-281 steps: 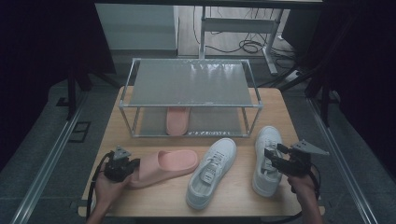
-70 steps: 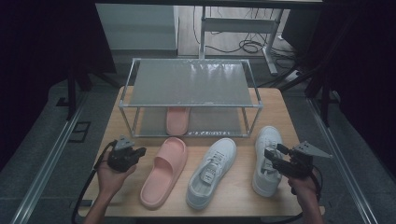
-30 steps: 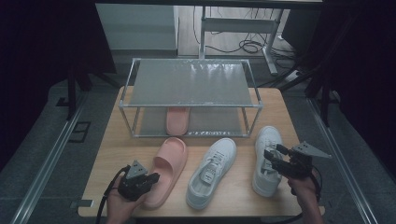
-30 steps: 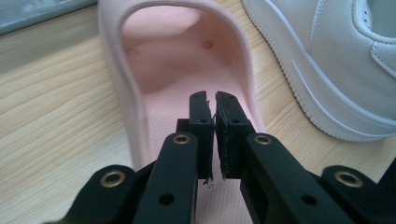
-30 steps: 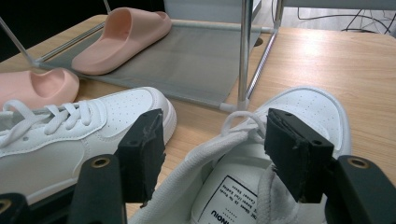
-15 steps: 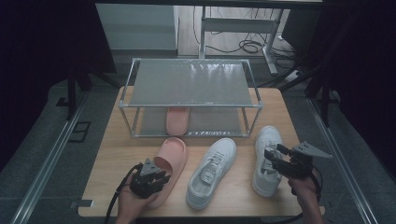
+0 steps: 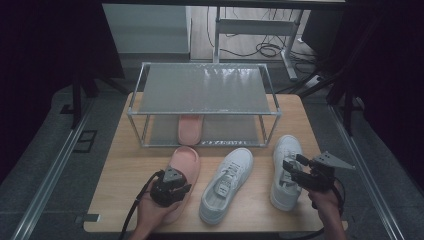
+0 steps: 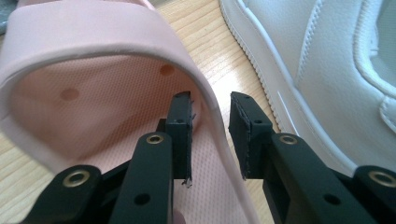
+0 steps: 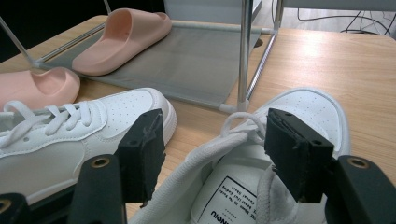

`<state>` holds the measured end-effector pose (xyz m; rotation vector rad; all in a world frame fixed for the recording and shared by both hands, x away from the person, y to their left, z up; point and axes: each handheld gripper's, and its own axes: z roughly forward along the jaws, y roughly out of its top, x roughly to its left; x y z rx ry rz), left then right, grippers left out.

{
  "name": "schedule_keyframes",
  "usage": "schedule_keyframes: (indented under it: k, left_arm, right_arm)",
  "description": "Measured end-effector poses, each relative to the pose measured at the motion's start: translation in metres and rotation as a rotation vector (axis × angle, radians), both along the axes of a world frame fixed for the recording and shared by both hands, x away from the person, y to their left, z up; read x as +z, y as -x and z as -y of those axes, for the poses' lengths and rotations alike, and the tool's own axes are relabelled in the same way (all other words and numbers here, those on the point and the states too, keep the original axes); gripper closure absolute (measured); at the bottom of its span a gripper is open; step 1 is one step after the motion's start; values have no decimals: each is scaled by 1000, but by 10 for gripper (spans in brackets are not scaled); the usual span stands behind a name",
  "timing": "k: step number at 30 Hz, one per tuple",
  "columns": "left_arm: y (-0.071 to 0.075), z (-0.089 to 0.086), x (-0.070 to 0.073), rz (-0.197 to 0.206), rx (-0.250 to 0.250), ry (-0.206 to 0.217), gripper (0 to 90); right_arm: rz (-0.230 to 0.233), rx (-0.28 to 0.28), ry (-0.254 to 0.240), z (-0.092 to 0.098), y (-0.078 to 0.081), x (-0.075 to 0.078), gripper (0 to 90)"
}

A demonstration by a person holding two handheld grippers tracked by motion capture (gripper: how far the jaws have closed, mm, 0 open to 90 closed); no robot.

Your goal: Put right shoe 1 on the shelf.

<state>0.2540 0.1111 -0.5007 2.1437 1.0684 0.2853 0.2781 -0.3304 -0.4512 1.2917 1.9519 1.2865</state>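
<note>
Left gripper jaws opening astride slipper; wooden table.

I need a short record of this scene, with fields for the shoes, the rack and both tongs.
Pink slide on table: in front of the rack, toe toward it
Left tongs: jaws just been opening, slide's strap edge between them, gap at the outer jaw
Right tongs: open, astride the right sneaker's collar
Middle sneaker: lies free
Rack: second slide on its lower shelf
</note>
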Motion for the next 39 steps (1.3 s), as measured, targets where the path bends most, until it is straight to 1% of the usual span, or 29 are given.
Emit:
schedule_keyframes:
  k: [1,3,6,8,9,10,11,13,14,15,17,18,20,22,23,24,27,28,29,30,31,32,34,35,37,38,39]
  left_arm:
    - [-3,2,-1,-7,0,-4,706]
    - [-4,3,-2,-9,-2,-4,714]
    - [-5,7,-4,-5,6,-10,767]
    - [-3,8,-4,3,23,-14,786]
    - [-3,8,-4,3,23,-14,798]
    - [1,7,-3,9,33,-17,815]
    - [1,7,-3,9,33,-17,832]
    - [6,3,-3,19,37,-11,848]
    - [11,-1,0,31,45,-4,854]
    - [11,-1,0,31,45,-4,850]
    - [14,-3,4,46,50,1,849]
    - [16,-4,7,52,51,11,849]
    - [18,-4,11,65,49,11,851]
    - [18,-4,19,93,50,19,856]
    - [18,-4,19,93,50,19,855]
    - [16,-3,23,103,51,32,855]
    - [13,0,26,111,49,40,854]
    - [10,4,29,120,46,52,853]
    - [10,4,29,120,46,52,853]
    - [6,10,31,126,42,61,854]
    - [6,10,31,126,42,61,854]
    - [1,16,33,130,35,68,854]
    - [-3,22,36,135,31,74,853]
    - [-3,22,36,135,31,74,854]
    - [-8,27,40,144,31,78,854]
    - [-13,32,43,152,30,81,854]
    - [-13,32,43,152,30,81,854]
  right_arm:
    - [-1,0,0,0,0,0,382]
    - [-1,0,0,0,0,0,383]
    - [-1,1,1,0,0,0,382]
    - [0,2,1,0,0,0,383]
    - [0,2,1,0,0,0,383]
    - [1,2,0,0,0,0,382]
    - [1,2,0,0,0,0,382]
    - [2,1,0,0,1,1,382]
    - [2,-1,-1,1,0,1,382]
    - [2,-1,-1,1,0,1,382]
    - [1,-2,-1,1,0,0,383]
    - [1,-1,0,1,0,0,383]
    - [1,2,1,-1,0,0,382]
    - [0,4,3,-1,0,0,382]
    - [0,4,3,-1,0,0,382]
    - [-1,3,2,-1,0,0,382]
    - [-1,2,2,-1,0,0,382]
    - [0,2,2,-1,0,0,382]
    - [0,2,2,-1,0,0,382]
    - [-1,3,1,-1,0,0,382]
    - [-1,3,1,-1,0,0,382]
    - [0,4,1,-1,0,0,382]
    - [0,3,1,0,0,0,382]
    - [0,2,0,0,0,0,382]
    - [0,2,-1,0,0,0,382]
    - [0,1,-1,1,0,0,382]
    - [0,1,-1,1,0,0,382]
